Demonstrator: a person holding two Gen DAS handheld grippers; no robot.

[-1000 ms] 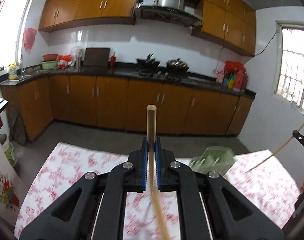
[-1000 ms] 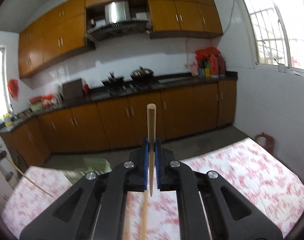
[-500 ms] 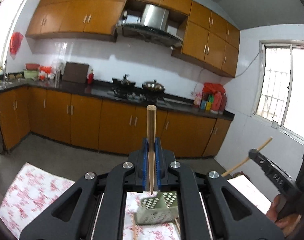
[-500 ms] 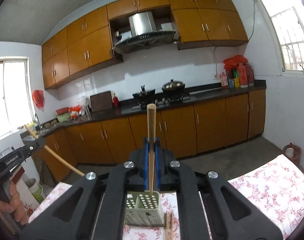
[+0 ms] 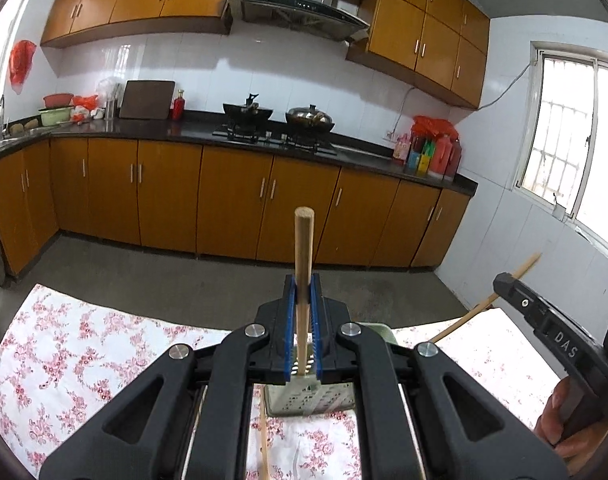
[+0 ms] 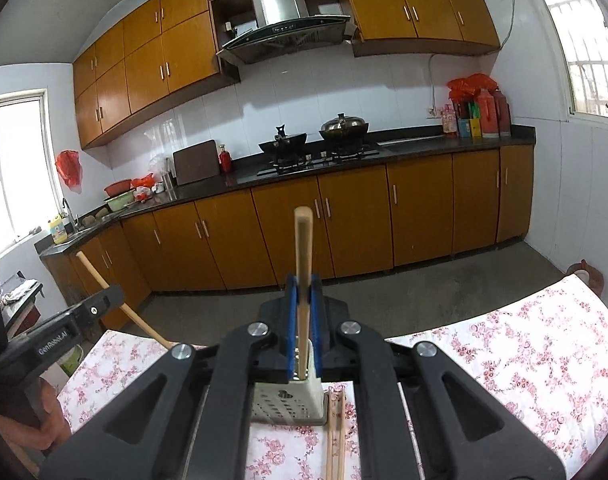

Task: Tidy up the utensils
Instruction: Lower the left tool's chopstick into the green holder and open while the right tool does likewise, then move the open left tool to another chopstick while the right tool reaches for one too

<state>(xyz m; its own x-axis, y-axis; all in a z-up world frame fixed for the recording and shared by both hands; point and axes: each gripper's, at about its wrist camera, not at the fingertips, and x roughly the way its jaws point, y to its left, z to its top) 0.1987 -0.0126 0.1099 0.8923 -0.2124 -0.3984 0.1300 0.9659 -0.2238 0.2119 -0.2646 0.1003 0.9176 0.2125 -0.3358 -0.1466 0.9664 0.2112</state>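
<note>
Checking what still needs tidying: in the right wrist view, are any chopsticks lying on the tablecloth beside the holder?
Yes, a pair of chopsticks lies flat on the floral tablecloth just right of the perforated holder.

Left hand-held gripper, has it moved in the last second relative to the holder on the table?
Yes. The left hand-held gripper has swung right: the holder, earlier off beside its right finger, now sits straight below its chopstick.
</note>
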